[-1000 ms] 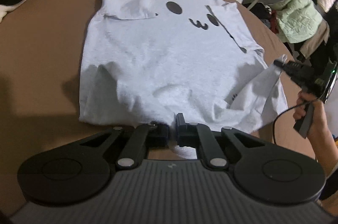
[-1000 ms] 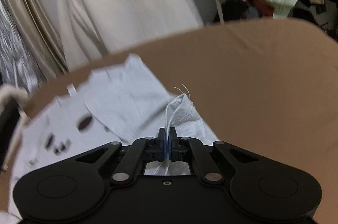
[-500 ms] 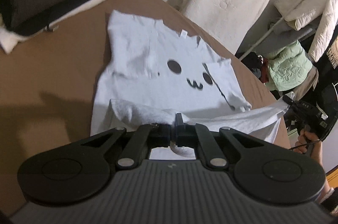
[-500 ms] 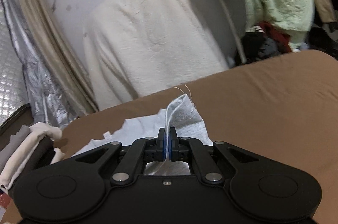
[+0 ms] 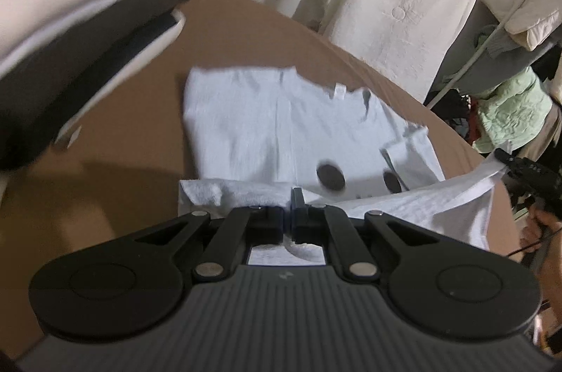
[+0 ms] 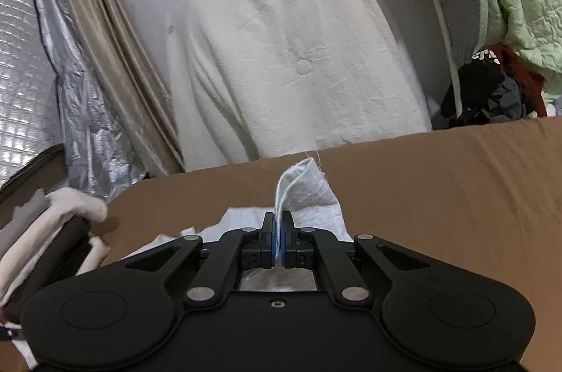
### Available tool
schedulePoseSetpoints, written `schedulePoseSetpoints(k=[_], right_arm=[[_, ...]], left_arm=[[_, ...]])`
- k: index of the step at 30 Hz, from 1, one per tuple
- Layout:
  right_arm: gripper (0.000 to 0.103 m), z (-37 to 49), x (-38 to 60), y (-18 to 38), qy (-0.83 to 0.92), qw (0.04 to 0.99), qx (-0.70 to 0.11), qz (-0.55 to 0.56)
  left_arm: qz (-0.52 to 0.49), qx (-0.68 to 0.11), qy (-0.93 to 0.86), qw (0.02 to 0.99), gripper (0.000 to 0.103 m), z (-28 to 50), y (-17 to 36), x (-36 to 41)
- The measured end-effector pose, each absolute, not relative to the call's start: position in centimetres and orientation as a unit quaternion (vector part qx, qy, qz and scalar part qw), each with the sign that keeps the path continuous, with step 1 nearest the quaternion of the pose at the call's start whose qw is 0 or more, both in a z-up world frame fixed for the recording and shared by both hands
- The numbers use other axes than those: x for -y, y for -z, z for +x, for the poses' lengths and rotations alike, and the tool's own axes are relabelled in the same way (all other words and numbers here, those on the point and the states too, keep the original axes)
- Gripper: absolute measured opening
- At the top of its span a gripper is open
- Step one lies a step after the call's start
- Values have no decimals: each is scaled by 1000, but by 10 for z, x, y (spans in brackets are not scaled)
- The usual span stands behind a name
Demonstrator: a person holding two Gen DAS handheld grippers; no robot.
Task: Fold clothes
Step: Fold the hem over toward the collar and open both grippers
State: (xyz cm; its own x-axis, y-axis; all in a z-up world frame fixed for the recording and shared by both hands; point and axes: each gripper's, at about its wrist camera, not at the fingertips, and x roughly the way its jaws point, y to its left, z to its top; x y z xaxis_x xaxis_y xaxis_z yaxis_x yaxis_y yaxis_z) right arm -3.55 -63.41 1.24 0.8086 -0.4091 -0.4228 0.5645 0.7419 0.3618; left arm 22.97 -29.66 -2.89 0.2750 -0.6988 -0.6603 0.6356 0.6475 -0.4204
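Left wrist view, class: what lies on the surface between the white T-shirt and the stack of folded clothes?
Only bare brown surface separates the T-shirt from the stack, in the left wrist view.

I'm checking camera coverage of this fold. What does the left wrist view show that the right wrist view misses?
Left wrist only: the T-shirt's printed black ovals, its neck label, and the right claw pinching the lifted hem.
Right wrist only: silver quilted sheet and beige curtain.
Both: the white T-shirt, brown table, folded pile, and cream-covered chair.
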Motion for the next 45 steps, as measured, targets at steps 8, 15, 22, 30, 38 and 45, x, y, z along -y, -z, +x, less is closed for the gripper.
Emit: schedulePoseSetpoints(k=[8, 15, 22, 30, 38, 45], right_arm=[[3, 14, 662, -2, 283, 911, -187, 235], [3, 54, 680, 5, 285, 907, -206, 231], [27, 133, 721, 26, 302, 873, -340, 177], [41, 72, 742, 40, 266, 882, -315, 228], [41, 51, 718, 68, 189, 891, -369, 183], [41, 76, 739, 70, 202, 884, -361, 218]], left_arm=[[-19, -436, 397, 808, 3, 277, 64, 345], [-56, -454, 388, 800, 3, 323, 64, 362], [-55, -434, 354, 827, 8, 366, 106, 385], [16, -308, 365, 878, 57, 330, 76, 347], [148, -325, 361, 861, 57, 316, 117, 351], [151, -306, 395, 853, 55, 321, 124, 385]])
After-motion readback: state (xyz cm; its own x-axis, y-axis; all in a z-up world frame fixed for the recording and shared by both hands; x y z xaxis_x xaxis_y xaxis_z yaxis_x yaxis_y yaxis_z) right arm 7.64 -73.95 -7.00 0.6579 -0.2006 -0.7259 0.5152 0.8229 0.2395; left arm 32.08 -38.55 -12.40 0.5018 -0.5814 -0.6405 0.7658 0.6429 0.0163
